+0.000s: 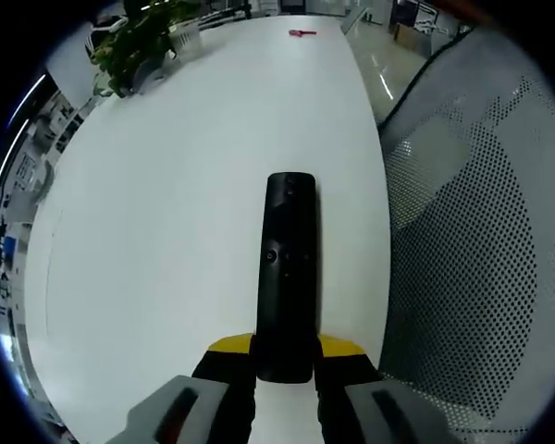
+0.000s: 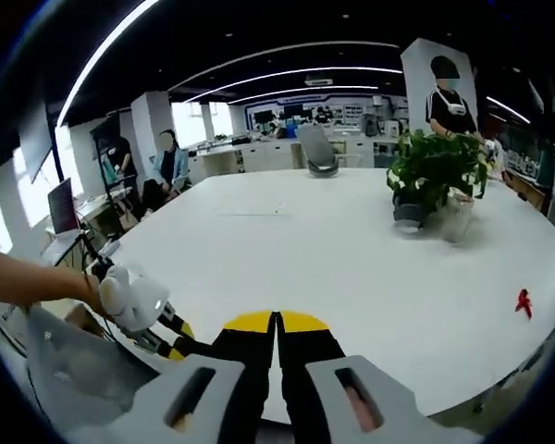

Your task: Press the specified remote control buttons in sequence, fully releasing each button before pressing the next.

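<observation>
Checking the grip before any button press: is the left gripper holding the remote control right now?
Yes, the left gripper's fingers clamp the near end of the black remote control above the white table.

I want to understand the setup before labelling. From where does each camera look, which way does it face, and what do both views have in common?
Left gripper view: rides on the left gripper, facing down along the white table; its jaws hold the black remote, a mesh chair beside.
Right gripper view: rides on the right gripper, jaws together, facing level across the table toward the office; the person's forearm and the left gripper appear at left.
Shared: the table, the potted plant and a small red object.
</observation>
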The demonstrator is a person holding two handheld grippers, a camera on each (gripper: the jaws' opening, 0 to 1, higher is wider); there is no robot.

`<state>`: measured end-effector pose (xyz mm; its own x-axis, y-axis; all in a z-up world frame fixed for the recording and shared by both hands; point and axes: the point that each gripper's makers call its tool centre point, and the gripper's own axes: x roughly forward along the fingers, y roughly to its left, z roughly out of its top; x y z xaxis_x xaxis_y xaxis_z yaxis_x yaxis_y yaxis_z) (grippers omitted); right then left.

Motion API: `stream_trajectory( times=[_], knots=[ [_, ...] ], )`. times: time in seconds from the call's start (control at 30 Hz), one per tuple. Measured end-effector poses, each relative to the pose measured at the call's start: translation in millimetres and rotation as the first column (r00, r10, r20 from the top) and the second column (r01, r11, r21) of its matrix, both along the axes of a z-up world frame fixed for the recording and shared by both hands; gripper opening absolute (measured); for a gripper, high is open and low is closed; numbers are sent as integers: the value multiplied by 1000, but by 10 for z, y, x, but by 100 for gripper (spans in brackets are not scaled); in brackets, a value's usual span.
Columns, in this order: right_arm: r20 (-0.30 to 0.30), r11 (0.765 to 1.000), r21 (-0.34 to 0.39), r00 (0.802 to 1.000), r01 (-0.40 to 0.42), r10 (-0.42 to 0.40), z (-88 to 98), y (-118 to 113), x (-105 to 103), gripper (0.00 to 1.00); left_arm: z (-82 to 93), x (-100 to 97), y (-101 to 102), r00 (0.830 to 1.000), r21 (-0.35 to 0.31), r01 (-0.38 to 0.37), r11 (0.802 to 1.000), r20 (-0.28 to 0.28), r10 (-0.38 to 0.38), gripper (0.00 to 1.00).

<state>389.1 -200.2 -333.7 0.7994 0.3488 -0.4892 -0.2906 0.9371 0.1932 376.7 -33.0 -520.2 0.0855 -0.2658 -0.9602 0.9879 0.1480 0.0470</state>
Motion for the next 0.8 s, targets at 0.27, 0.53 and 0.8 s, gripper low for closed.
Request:
stream_trajectory(
  times=[0.27,0.53,0.8],
  knots=[
    [-73,995,65,994,-70,75,-66,215,152,0,1,-60,1,1000,-25,-24,999,0,24,23],
    [-198,984,79,965,-160,173,-360,480,251,0,22,-88,6,999,-73,-26,997,30,29,24],
    [-285,980,61,937,-191,200,-605,599,297,0,23,-99,5,998,-144,-40,989,33,45,24]
  ],
)
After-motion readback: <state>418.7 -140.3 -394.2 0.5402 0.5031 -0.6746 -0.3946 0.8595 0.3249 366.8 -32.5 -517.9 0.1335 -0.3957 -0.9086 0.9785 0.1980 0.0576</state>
